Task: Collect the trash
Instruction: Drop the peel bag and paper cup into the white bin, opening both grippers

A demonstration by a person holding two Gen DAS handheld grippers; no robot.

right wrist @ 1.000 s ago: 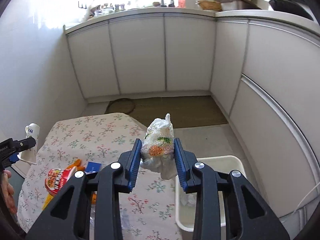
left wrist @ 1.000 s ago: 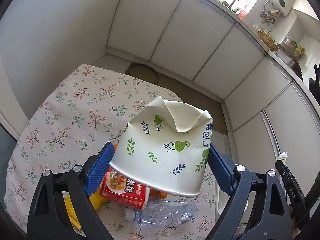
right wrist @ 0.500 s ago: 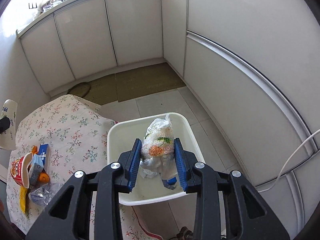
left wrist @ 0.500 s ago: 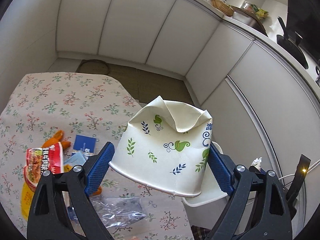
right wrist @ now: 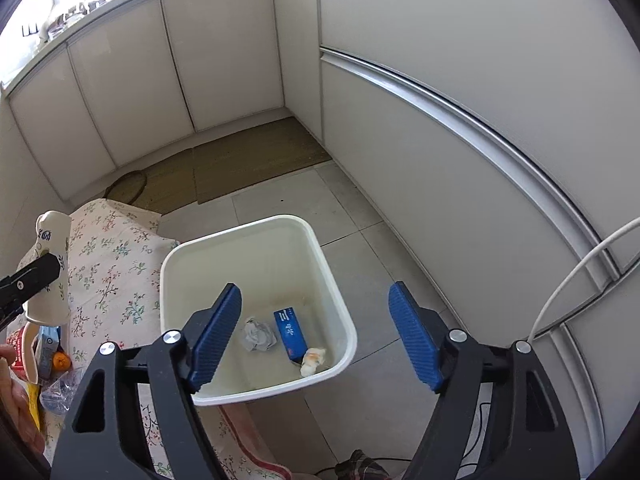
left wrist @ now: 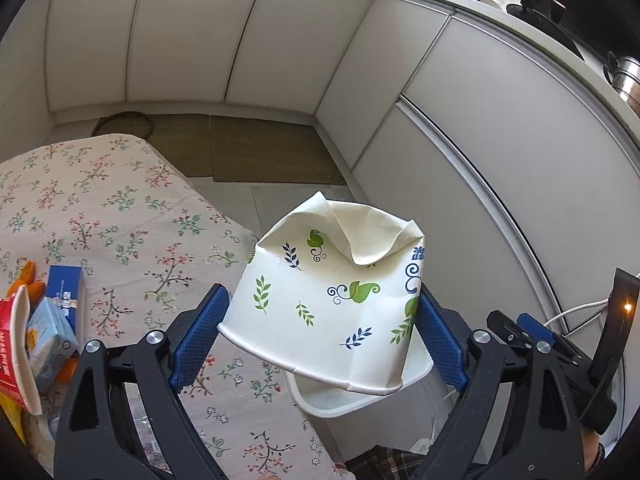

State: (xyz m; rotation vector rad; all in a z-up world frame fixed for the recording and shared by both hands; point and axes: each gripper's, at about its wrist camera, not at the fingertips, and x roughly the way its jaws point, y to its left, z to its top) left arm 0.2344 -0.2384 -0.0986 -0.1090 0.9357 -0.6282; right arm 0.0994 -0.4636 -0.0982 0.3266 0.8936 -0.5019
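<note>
White bin (right wrist: 336, 280) on kitchen floor: right hand-held gripper (right wrist: 316, 334) just opened, empty; left hand-held gripper (left wrist: 320, 332) clamps paper cup (left wrist: 332, 304).

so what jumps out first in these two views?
The crushed paper bowl with a leaf print fills the left wrist view, clamped between the left tongs at the edge of the flowered tablecloth. In the right wrist view the right tongs have just been opening, nothing between them, over the white bin on the floor, where a blue box and crumpled wrappers lie.
</note>
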